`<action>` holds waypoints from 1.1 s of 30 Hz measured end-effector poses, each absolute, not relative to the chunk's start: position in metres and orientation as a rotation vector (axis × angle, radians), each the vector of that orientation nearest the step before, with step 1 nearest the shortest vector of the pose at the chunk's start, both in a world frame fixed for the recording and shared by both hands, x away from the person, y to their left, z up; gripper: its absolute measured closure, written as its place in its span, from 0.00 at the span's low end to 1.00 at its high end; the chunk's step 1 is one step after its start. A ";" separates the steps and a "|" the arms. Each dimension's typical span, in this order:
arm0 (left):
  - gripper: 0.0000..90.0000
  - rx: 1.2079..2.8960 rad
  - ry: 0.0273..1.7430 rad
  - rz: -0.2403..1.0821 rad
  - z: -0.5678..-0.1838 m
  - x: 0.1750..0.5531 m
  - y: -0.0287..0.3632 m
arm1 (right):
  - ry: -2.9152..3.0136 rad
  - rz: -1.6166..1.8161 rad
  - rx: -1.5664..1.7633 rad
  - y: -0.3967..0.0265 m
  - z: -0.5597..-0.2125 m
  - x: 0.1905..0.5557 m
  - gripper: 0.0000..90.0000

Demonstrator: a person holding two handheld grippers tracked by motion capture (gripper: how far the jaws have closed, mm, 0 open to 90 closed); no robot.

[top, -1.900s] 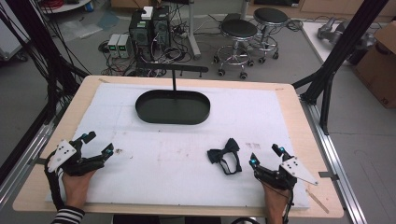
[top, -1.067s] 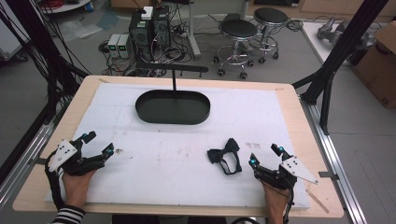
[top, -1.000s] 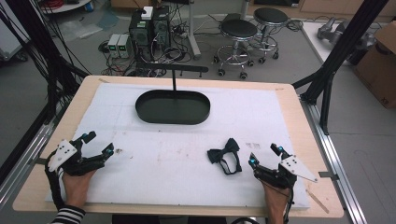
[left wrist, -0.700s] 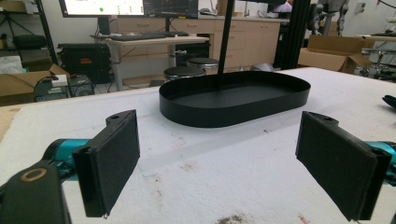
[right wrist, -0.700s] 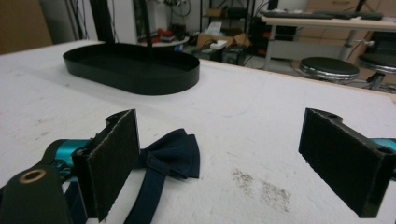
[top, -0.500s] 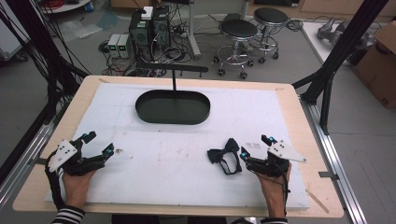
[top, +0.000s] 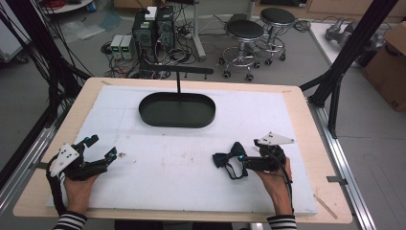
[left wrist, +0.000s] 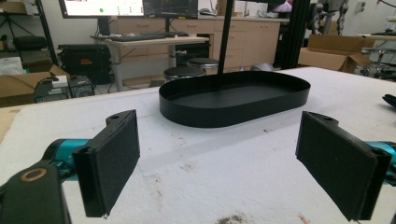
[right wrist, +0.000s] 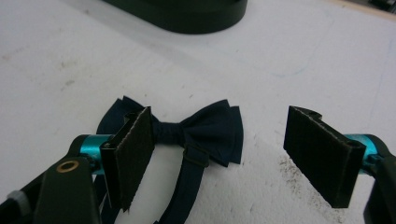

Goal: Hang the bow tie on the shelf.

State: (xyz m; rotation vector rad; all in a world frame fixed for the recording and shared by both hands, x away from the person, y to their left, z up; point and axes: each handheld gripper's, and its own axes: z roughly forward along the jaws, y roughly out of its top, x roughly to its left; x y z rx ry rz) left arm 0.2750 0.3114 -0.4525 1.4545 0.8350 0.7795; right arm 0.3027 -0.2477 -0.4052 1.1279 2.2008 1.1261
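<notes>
My right gripper [right wrist: 219,158], jaws wide but just closing around the bow tie [right wrist: 196,128], may pinch only its loose strap [right wrist: 180,196] and drag it.

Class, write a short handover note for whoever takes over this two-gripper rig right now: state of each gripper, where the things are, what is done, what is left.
Right gripper: open, jaws just been closing, over the dark bow tie, which lies between the fingers but is not pressed.
Left gripper: open, nothing between its jaws, at the table's near left.
Bow tie: flat on the white mat, strap trailing toward the person.
Black oval tray: empty, at the far middle.
Done: right gripper brought to the tie.
Left: grip and lift it; the tray looks the likely goal.
</notes>
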 end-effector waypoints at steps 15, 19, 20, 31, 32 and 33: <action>0.16 1.455 0.834 0.779 -0.452 0.275 0.311 | 2.392 0.940 1.131 -0.231 -0.409 0.316 0.54; 0.16 1.455 0.833 0.779 -0.453 0.275 0.311 | 2.429 0.849 1.120 -0.223 -0.411 0.318 0.61; 0.16 1.456 0.834 0.778 -0.452 0.275 0.311 | 2.429 0.838 1.115 -0.222 -0.411 0.318 0.61; 0.16 1.456 0.833 0.778 -0.452 0.275 0.312 | 2.475 0.739 1.129 -0.216 -0.416 0.323 0.73; 0.16 1.455 0.834 0.777 -0.452 0.275 0.311 | 2.475 0.739 1.129 -0.216 -0.416 0.323 0.73; 0.16 1.455 0.833 0.777 -0.452 0.275 0.312 | 2.477 0.717 1.119 -0.215 -0.417 0.323 0.76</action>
